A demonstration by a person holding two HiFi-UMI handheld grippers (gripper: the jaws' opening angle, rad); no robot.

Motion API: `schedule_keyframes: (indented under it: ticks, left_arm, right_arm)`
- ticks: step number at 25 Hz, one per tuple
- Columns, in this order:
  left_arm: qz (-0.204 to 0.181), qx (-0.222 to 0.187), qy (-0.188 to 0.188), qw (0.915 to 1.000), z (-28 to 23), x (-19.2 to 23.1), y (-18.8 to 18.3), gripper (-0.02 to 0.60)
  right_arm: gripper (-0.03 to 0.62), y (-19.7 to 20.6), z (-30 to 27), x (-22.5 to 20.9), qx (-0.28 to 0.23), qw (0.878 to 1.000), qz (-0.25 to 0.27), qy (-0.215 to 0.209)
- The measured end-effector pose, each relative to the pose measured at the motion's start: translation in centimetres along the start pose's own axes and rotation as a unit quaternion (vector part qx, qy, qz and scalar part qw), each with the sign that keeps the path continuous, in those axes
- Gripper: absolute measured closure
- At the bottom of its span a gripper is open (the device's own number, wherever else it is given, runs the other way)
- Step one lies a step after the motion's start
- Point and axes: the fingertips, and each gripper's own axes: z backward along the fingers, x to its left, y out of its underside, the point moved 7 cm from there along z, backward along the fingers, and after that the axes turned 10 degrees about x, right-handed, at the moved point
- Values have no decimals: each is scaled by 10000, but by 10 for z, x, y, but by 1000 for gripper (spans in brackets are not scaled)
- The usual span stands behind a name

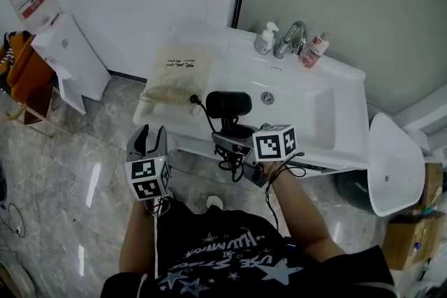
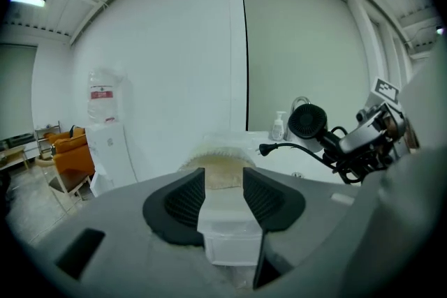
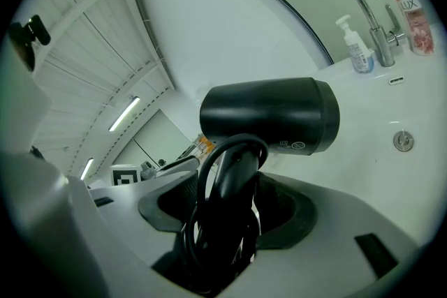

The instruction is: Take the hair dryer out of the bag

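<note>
Right gripper (image 1: 230,142) clamped on dryer (image 1: 229,105) handle — barrel level across sink (image 1: 318,112), nozzle pointing right. Left gripper (image 1: 154,136) jaws apart, empty — bag (image 1: 174,73) beyond it.

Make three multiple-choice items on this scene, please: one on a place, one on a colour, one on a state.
1. Where does the bag lie?
A. on the counter, left of the basin
B. on the floor
C. inside the basin

2. What colour is the dryer?
A. white
B. black
C. pink

3. What is between the jaws of the right gripper?
A. nothing
B. the bag
C. the dryer's handle

Answers:
1 A: the head view shows it flat on the counter.
2 B: its body is black in every view.
3 C: the right gripper view shows the jaws closed on the handle.
</note>
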Motion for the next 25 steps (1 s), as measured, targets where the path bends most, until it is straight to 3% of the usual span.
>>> schedule_keyframes:
  ticks: [5,17,25]
  left_arm:
    - [48,-62,-126,9999,17,-10,11,497]
    - [324,282,-95,9990,40,-19,43,502]
    - [423,50,-48,9991,137,-6,100,552]
  right_arm:
    - [341,1,4,-1,-105,9999,22,-42]
    - [338,0,3,6,-232,9997,-55,-72]
    - [339,68,-12,88,-28,9994,319,-93]
